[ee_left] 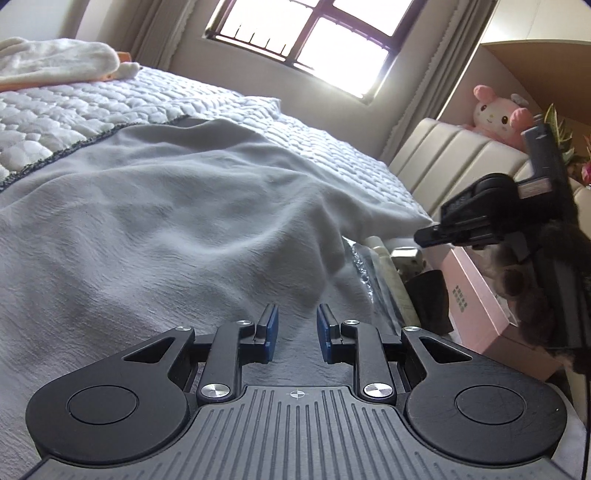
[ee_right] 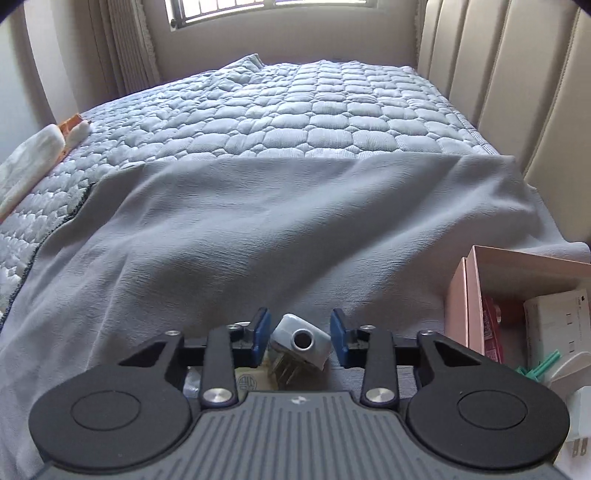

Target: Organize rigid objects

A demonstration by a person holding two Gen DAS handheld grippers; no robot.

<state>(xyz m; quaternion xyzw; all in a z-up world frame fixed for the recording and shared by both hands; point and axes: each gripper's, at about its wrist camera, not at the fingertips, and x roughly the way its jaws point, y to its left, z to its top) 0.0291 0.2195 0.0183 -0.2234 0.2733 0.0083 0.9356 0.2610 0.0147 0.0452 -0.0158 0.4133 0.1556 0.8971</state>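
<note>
Left wrist view: looks across a bed (ee_left: 207,99) toward a window (ee_left: 314,33). Shows the left gripper (ee_left: 297,321) low over a grey blanket (ee_left: 166,206), blue pads (ee_left: 272,332) a narrow gap apart, nothing between them, only blanket beyond. Shows a quilted white cover (ee_left: 74,110) past the blanket's dark hem, and folded cream fabric (ee_left: 55,62) at the bed's far left corner. At the right edge of the bed, catches the right gripper (ee_left: 424,236) side-on above a pink box (ee_left: 476,295), with a pink plush toy (ee_left: 498,114) up on the headboard (ee_left: 454,155) behind.

Right wrist view: points down at the blanket near the bed's near edge. Finds a small bottle (ee_right: 301,338) with a pale grey cap lying tilted on the blanket, right between the blue pads of the right gripper. Jaws apart, each pad just beside the cap; no clear squeeze visible, bottle resting on the blanket and not lifted. Just left of the bottle, partly hidden under the gripper, a small tan item (ee_right: 247,380) with a round mark. Toward the bed's right edge, the pink box open, holding a white carton (ee_right: 554,325), something red and green sticks (ee_right: 546,365); a white plug (ee_right: 580,417) nearest the lens.
</note>
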